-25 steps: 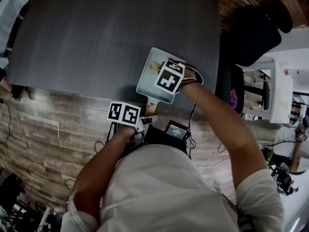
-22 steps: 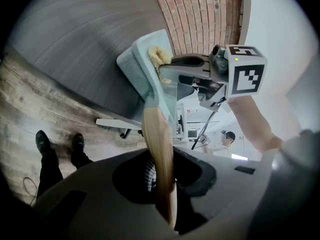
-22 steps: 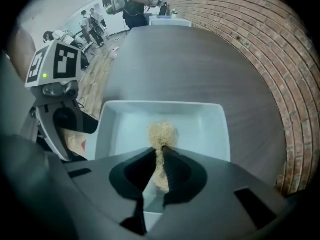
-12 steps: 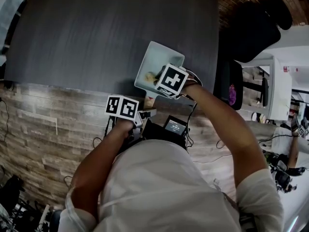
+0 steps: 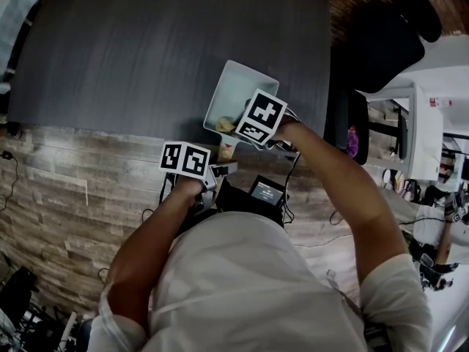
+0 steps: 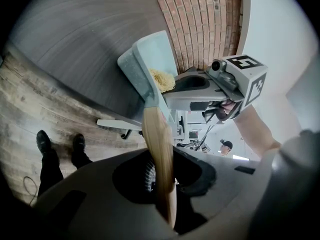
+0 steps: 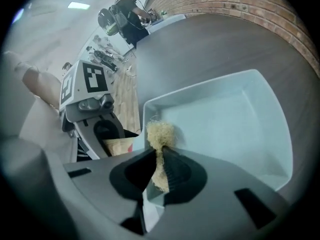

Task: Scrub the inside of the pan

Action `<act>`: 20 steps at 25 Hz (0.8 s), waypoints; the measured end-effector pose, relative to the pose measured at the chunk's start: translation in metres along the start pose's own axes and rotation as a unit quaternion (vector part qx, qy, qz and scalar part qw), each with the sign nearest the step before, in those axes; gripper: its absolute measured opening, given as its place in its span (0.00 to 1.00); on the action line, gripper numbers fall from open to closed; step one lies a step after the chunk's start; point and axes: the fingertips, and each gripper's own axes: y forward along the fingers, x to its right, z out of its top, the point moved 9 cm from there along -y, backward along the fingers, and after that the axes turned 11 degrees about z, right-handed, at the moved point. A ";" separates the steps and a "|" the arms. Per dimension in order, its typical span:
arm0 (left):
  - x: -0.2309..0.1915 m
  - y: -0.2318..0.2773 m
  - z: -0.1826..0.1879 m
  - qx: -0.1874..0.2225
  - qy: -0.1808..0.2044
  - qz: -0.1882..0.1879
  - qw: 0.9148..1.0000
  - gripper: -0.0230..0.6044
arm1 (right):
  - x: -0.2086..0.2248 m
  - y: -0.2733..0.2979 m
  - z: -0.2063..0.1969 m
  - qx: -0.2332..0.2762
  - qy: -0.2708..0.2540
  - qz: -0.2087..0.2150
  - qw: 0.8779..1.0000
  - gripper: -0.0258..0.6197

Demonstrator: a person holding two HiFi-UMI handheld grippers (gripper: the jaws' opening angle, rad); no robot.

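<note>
A pale blue rectangular pan [image 5: 236, 86] with a wooden handle [image 6: 157, 134] is held over the near edge of the dark table. My left gripper [image 6: 160, 171] is shut on that handle, close to the pan. My right gripper [image 7: 160, 156] points steeply down into the pan and is shut on a yellowish fibre scrubber [image 7: 160, 133]. The scrubber [image 5: 225, 125] presses into the pan's near corner, by the wall beside the handle. In the left gripper view the scrubber [image 6: 162, 79] peeks over the pan's wall [image 6: 142, 66]. The pan's floor [image 7: 225, 119] shows bare.
The dark grey table [image 5: 146, 50] stretches away to the left and back. A black chair [image 5: 381, 42] and white furniture [image 5: 425, 138] stand at the right. A small device with a screen [image 5: 265, 191] hangs at my waist. Wooden floor lies below.
My right gripper has drawn the scrubber from the pan's middle toward its near corner and tipped steeper downward. The left gripper and the handle have stayed put.
</note>
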 end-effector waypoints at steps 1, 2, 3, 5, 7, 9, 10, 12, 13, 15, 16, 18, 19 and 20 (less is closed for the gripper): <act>0.000 0.000 0.000 0.000 0.000 0.000 1.000 0.18 | 0.002 0.000 0.000 -0.002 0.005 0.014 1.000 0.11; 0.000 0.000 0.000 0.000 0.000 0.001 1.000 0.18 | 0.003 -0.001 0.001 -0.006 0.009 0.027 1.000 0.11; 0.001 0.000 0.001 0.000 0.000 0.002 1.000 0.18 | 0.004 -0.001 0.002 -0.013 0.009 0.038 0.999 0.11; 0.002 0.000 0.001 -0.001 0.000 0.003 1.000 0.18 | 0.004 -0.003 0.004 -0.031 -0.001 0.048 0.998 0.11; 0.002 0.000 0.001 -0.002 0.002 0.004 1.000 0.18 | 0.001 -0.003 0.006 -0.052 -0.019 0.047 0.997 0.11; 0.001 0.000 0.000 -0.002 0.001 0.004 1.000 0.18 | -0.001 -0.004 0.009 -0.065 -0.037 0.042 0.996 0.11; 0.001 0.000 0.000 -0.003 0.000 0.004 1.000 0.18 | -0.001 -0.006 0.011 -0.067 -0.044 0.036 0.996 0.11; 0.000 0.000 -0.001 -0.004 -0.001 0.004 1.000 0.18 | 0.002 -0.012 0.017 -0.058 -0.051 0.018 0.997 0.11; 0.000 0.000 0.000 -0.004 -0.001 0.005 1.000 0.18 | 0.004 -0.015 0.021 -0.052 -0.053 0.004 0.997 0.11; 0.000 0.000 0.000 -0.004 -0.001 0.005 1.000 0.18 | 0.007 -0.017 0.030 -0.049 -0.063 -0.024 0.997 0.11; 0.000 0.000 0.000 -0.004 -0.001 0.005 1.000 0.18 | 0.006 -0.015 0.035 -0.052 -0.073 -0.035 0.995 0.11; 0.000 0.000 0.000 -0.006 0.000 0.006 1.000 0.18 | 0.000 -0.008 0.042 -0.070 -0.106 -0.050 0.991 0.11; 0.000 0.000 -0.001 -0.007 0.001 0.007 1.000 0.18 | -0.005 -0.003 0.044 -0.084 -0.130 -0.052 0.987 0.11; 0.000 0.001 -0.001 -0.009 0.003 0.007 1.000 0.18 | -0.010 0.001 0.045 -0.099 -0.157 -0.052 0.981 0.11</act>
